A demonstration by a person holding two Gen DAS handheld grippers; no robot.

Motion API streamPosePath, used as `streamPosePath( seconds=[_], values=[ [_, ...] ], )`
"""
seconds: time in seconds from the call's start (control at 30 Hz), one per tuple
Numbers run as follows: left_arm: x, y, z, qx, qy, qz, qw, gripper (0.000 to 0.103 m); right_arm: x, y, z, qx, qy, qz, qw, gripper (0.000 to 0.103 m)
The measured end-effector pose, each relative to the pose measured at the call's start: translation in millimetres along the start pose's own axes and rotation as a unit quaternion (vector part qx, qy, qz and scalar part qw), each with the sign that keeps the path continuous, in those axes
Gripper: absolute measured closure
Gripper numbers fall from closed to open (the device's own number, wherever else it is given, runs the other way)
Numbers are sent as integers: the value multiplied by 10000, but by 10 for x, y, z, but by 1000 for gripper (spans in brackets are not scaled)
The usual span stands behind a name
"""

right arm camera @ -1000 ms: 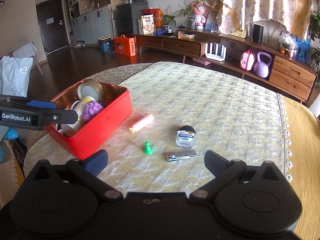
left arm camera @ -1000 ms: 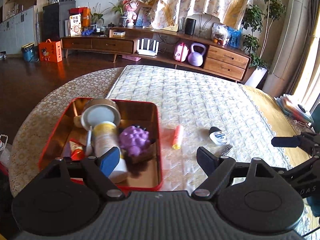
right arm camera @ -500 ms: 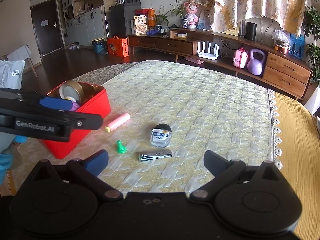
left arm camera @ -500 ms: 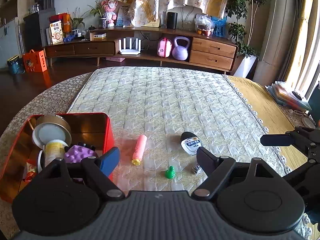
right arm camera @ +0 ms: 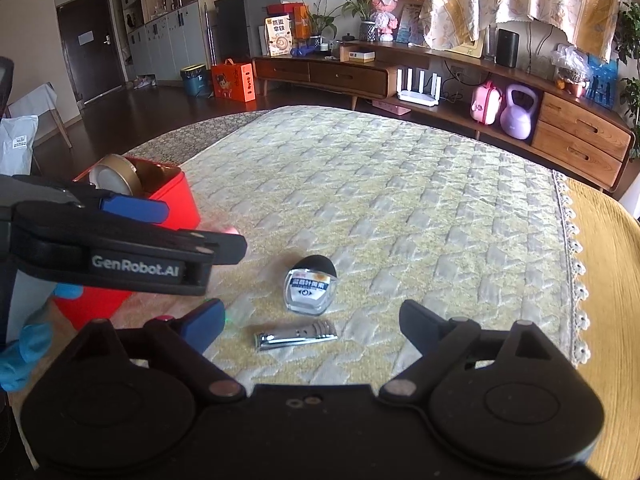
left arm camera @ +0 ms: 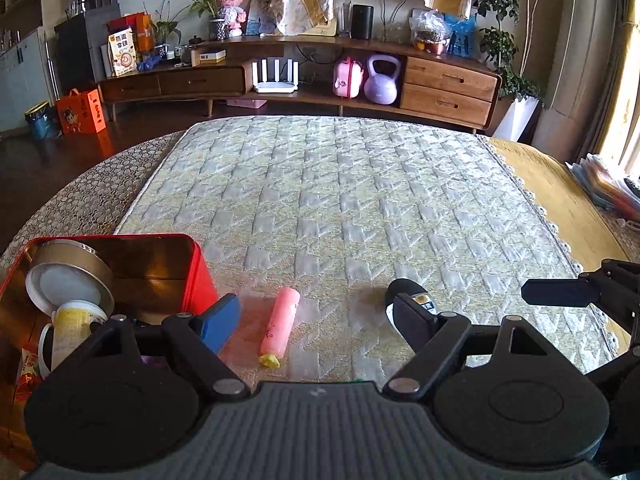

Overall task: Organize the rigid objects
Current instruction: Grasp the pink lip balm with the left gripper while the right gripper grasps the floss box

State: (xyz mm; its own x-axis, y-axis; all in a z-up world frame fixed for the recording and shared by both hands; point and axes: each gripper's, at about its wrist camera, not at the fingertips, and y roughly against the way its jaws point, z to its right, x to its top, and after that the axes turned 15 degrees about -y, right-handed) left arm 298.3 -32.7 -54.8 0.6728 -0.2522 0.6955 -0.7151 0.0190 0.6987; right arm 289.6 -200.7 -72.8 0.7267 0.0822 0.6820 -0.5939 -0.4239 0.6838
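Observation:
A red tin box [left arm camera: 192,276] [right arm camera: 176,204] sits at the table's left with a gold tape roll [left arm camera: 72,276], a yellow-labelled bottle [left arm camera: 76,320] and other items inside. A pink tube [left arm camera: 278,330] lies on the quilted mat just ahead of my open, empty left gripper [left arm camera: 316,320], which shows from the side in the right wrist view [right arm camera: 192,236]. A small black-capped bottle [right arm camera: 310,288] [left arm camera: 404,288] and a metal nail clipper [right arm camera: 296,334] lie in front of my open, empty right gripper [right arm camera: 310,326]. A green pawn [right arm camera: 228,318] is mostly hidden.
The quilted mat [left arm camera: 360,200] covers the round table, with a yellow cloth [right arm camera: 608,280] at the right edge. A stack of coloured folders [left arm camera: 604,184] lies far right. A low wooden sideboard [left arm camera: 440,80] stands beyond the table.
My left gripper has moved right, away from over the red box, and lowered toward the pink tube. My right gripper has come closer to the small bottle and nail clipper.

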Motion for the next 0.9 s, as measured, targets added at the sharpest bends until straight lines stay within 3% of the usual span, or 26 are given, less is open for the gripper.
streamPosePath(
  seconds=[0.1,0.17,0.53,0.6,0.67,0.83,0.9],
  values=[
    [19,-84,8,49,-39,-51,10000,27,36,-102,-28,4,-34,-25,10000,12],
    [42,-135,20,66,-70,-94,9999,34,57,-165,-39,14,-54,-61,10000,20],
    [54,-370,47,158,-37,-332,9993,58,76,-442,-69,-22,-107,-189,9998,30],
    [24,-398,41,178,-19,-378,9991,64,58,-491,-82,-37,-66,-233,9997,34],
    [-8,-431,21,149,11,-443,9989,68,45,-531,-85,-56,-30,-271,9996,45],
    [-87,-454,-1,150,35,-476,9987,76,15,-557,-75,-100,31,-217,9997,52],
    [-99,-447,5,161,14,-434,9989,85,16,-550,-78,-129,80,-198,9997,56]
  ],
)
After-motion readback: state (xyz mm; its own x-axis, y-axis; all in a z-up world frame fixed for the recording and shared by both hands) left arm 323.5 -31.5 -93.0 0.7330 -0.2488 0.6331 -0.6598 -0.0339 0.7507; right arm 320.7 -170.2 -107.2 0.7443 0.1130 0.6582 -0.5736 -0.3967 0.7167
